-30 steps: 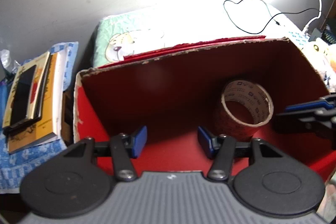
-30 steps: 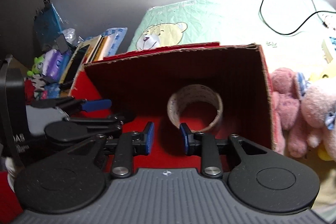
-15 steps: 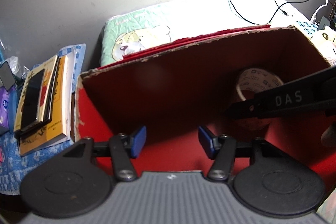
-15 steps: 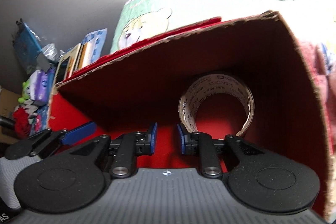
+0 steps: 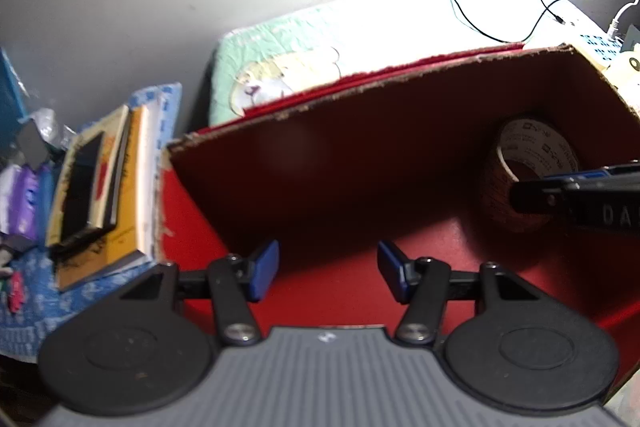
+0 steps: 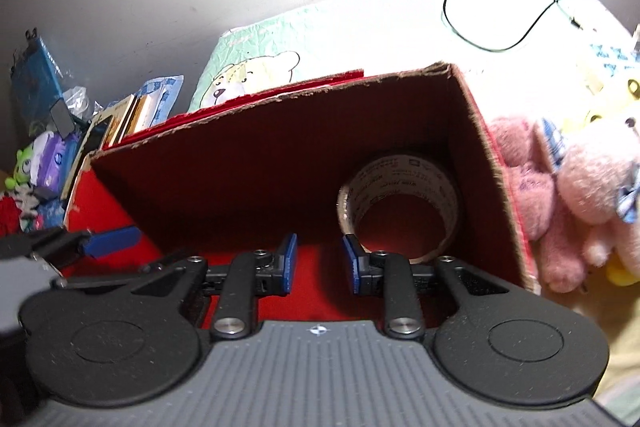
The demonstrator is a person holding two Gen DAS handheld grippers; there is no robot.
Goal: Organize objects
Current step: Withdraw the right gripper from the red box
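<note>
Tape roll [image 6: 398, 209] stands on its edge in the far right corner of the red cardboard box [image 6: 256, 163], hollow core facing the cameras. Right gripper [image 6: 319, 264] sits low over the box floor, just in front and to the left of the roll; its right pad is close to the roll's near rim, contact cannot be told. Jaws are opening, gap narrow, only red floor between them. Nothing held.

Left gripper [image 5: 326, 271] hovers over the left-middle of the box, jaws about half apart, nothing between them. Roll [image 5: 528, 171] is well off to its right, partly covered by the right gripper's finger [image 5: 576, 193] crossing in from the frame edge.

The box's right wall stands tight beside the roll, back wall right behind it.

Outside the box:
- stack of books [image 5: 100, 195] with a dark phone-like slab on top, against the left wall, on blue patterned cloth
- green pillow with bear print [image 6: 256, 67] behind the back wall
- pink plush toys [image 6: 568, 195] along the right wall
- thin black cable [image 5: 504, 11] looped on the bright surface beyond
- small clutter far left, too blurred to identify
</note>
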